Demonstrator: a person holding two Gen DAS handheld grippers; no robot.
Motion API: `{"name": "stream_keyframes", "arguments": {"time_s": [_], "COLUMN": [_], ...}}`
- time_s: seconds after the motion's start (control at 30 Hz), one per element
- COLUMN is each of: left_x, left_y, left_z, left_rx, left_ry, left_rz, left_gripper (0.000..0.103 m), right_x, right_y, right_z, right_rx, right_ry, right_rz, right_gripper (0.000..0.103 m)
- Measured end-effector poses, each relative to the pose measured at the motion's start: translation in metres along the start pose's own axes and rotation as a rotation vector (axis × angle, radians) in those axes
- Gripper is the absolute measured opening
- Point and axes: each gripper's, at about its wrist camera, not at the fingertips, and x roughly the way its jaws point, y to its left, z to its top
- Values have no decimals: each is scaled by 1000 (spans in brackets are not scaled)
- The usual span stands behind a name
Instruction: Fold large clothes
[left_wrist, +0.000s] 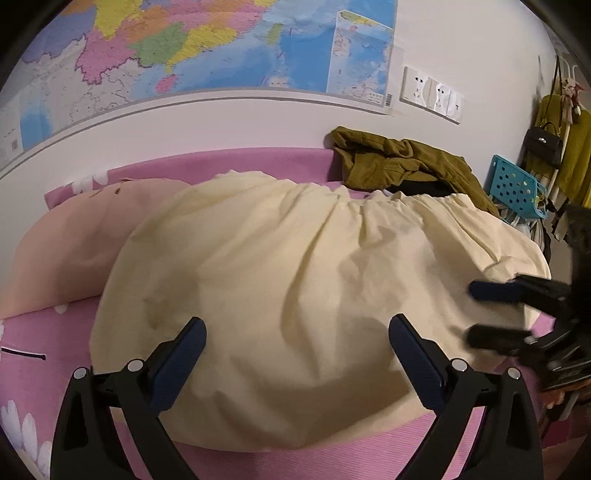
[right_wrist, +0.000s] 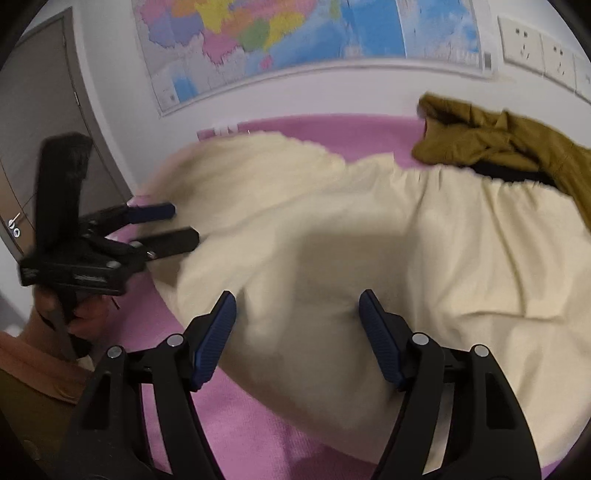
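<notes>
A large cream garment (left_wrist: 295, 258) (right_wrist: 369, 221) lies spread and wrinkled on the pink bed sheet (left_wrist: 258, 458) (right_wrist: 240, 424). My left gripper (left_wrist: 297, 328) hovers over the garment's near part with its jaws wide apart and nothing pinched. It also shows in the right wrist view as the left gripper (right_wrist: 184, 221), at the cloth's left edge. My right gripper (right_wrist: 295, 295) stands open above the garment's near edge. In the left wrist view the right gripper (left_wrist: 470, 312) sits at the cloth's right side, blurred. A person's hand (right_wrist: 85, 314) holds the left tool.
An olive jacket (left_wrist: 399, 162) (right_wrist: 480, 140) is heaped on a black cloth (left_wrist: 424, 186) at the back right by the wall. A peach pillow (left_wrist: 74, 240) lies at the left. A blue basket (left_wrist: 517, 184) and hanging clothes stand beyond the bed's right end. A door (right_wrist: 37, 129) is at the left.
</notes>
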Motion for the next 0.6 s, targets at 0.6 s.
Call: {"name": "stream_keyframes", "arguments": {"time_s": [0.6], "left_x": [28], "left_y": [-33], "left_z": [-5], "left_rx": [52], "left_ry": [83], "left_rz": [-117], "left_gripper": [95], "right_x": [-48], "right_y": [-99], "right_z": [-22], "right_rx": [267], "right_ry": [-62], "right_rz": [-122], "right_gripper": [56]}}
